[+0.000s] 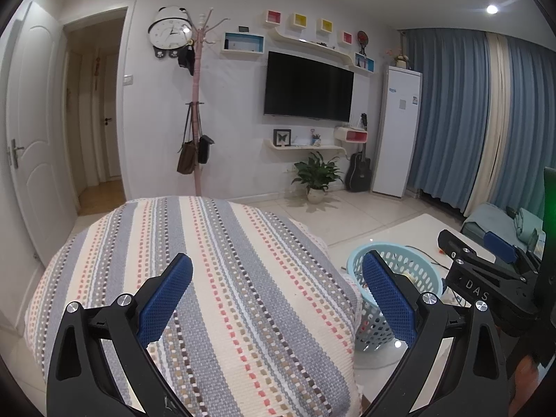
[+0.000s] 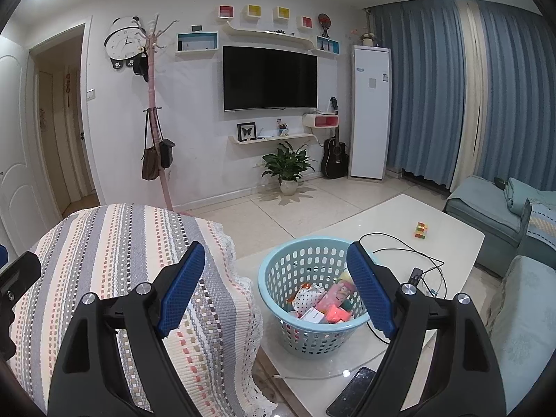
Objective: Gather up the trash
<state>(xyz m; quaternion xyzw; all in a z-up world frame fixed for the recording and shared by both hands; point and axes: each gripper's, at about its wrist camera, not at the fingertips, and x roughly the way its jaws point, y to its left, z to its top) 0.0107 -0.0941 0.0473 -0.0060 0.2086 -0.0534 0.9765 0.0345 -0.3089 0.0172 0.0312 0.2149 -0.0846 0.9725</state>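
A light blue perforated basket (image 2: 312,299) stands on the white coffee table (image 2: 392,219) and holds several pieces of trash (image 2: 325,304): pink, white and polka-dot packets. My right gripper (image 2: 274,286) is open and empty, held above the basket's near left side. My left gripper (image 1: 278,297) is open and empty over the striped cloth (image 1: 215,278); the basket (image 1: 389,278) shows partly behind its right finger. The right gripper (image 1: 486,253) also shows in the left wrist view at the right.
A striped cloth-covered seat (image 2: 114,271) is left of the table. On the table lie black cables (image 2: 410,253), a phone (image 2: 354,392) and a colourful cube (image 2: 421,230). A teal sofa (image 2: 493,208) stands right. A potted plant (image 2: 288,170) and coat rack (image 2: 154,111) stand by the far wall.
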